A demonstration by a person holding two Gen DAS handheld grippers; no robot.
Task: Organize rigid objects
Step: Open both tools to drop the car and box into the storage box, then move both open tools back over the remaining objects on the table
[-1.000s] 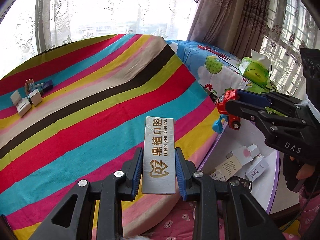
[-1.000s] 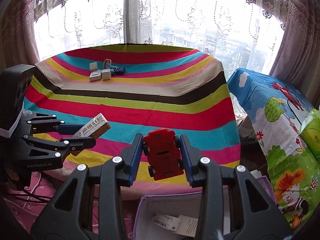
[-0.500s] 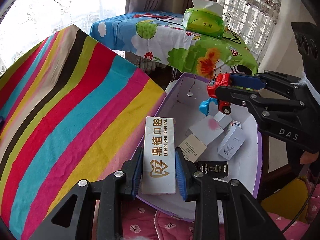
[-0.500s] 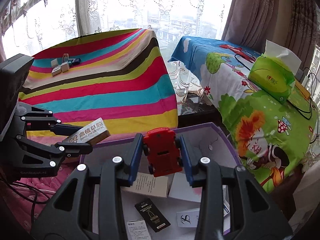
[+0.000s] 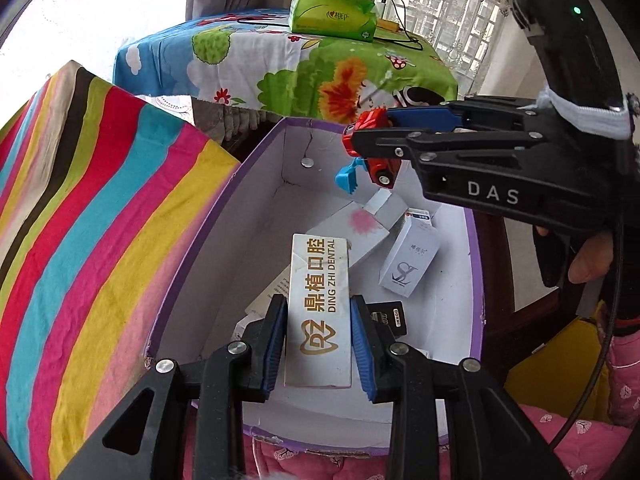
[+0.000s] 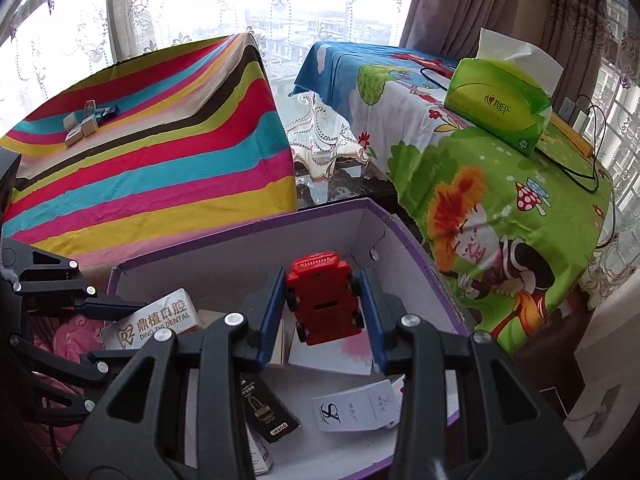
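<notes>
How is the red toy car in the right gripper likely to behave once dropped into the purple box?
The red toy car looks like hard, light plastic. Its wheels suggest it may roll or tip off the slanted cartons in the purple box.

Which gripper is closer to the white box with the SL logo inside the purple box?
Right, by a small margin. The right gripper, shut on the red toy car, hangs just above the SL box. The left gripper, with the dental box between its jaws, is beside it.
</notes>
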